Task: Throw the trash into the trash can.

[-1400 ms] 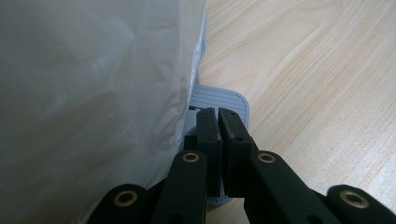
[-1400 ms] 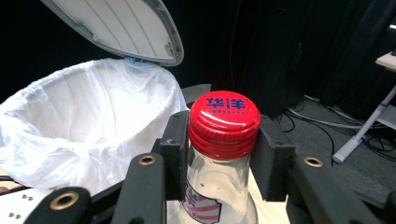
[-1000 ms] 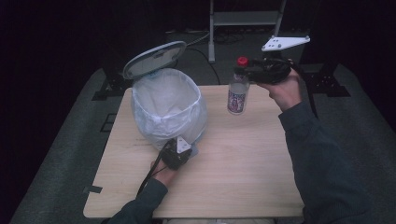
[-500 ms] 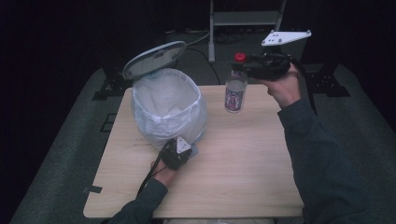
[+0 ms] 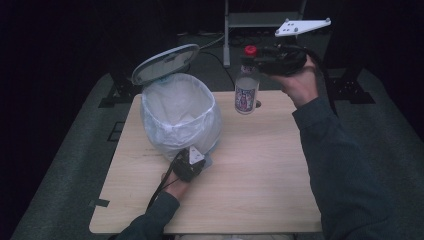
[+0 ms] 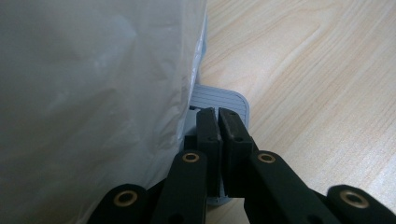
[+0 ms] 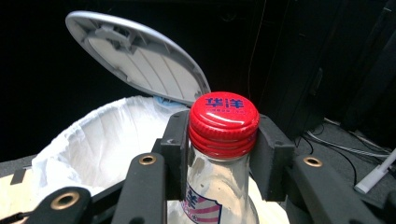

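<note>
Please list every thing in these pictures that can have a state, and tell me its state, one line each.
Grey pedal bin with white plastic liner: upright on the table.
Grey bin lid: raised open.
Grey ribbed pedal: under the shut left tool.
Clear glass bottle with red cap: capped, upright, gripped at the neck.
Right tool: shut on the bottle.

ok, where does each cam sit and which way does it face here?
High view: above the person's side, looking forward and down on the pale wooden table; both forearms show.
Left gripper view: rides the left gripper, shut jaws on the grey ribbed pedal.
Right gripper view: rides the right gripper, shut on the red-capped clear glass bottle.
Shared: high and right gripper views both show the white-lined bin and its raised grey lid.
</note>
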A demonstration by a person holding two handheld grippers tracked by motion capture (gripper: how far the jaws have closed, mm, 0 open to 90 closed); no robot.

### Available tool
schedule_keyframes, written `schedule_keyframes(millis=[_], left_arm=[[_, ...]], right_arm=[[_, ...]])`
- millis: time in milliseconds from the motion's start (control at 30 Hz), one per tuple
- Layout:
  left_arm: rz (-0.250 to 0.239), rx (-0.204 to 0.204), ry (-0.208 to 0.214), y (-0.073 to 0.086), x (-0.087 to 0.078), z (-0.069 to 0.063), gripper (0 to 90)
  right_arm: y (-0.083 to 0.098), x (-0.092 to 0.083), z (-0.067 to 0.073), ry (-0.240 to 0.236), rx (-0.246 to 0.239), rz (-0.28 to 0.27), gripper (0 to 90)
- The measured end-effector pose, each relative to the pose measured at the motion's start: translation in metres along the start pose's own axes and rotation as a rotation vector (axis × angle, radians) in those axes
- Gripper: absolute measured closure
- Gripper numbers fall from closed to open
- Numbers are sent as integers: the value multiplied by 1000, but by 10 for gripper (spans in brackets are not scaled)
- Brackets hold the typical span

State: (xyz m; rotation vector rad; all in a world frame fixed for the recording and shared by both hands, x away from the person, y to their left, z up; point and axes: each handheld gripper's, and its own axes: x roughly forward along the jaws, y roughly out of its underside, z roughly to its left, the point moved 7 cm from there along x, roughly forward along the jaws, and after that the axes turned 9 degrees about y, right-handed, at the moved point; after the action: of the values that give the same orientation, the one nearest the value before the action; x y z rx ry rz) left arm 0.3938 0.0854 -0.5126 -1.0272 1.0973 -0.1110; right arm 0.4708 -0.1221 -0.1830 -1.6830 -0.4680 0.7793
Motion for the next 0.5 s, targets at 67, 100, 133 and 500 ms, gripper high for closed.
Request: schedule_keyframes(millis=[67,100,133,500], left_arm=[[0,-1,0,0,0,0,878],[0,0,-2,0,0,0,878],[0,0,-2,0,0,0,878],[-9,7,-6,-1,1,1,878]], right_arm=[[-5,1,0,-3,6,-5,604],[-7,1,0,-3,5,-7,604],[-9,2,0,-6,6,-10,604],[-31,9,6,-15,3,-28,605]])
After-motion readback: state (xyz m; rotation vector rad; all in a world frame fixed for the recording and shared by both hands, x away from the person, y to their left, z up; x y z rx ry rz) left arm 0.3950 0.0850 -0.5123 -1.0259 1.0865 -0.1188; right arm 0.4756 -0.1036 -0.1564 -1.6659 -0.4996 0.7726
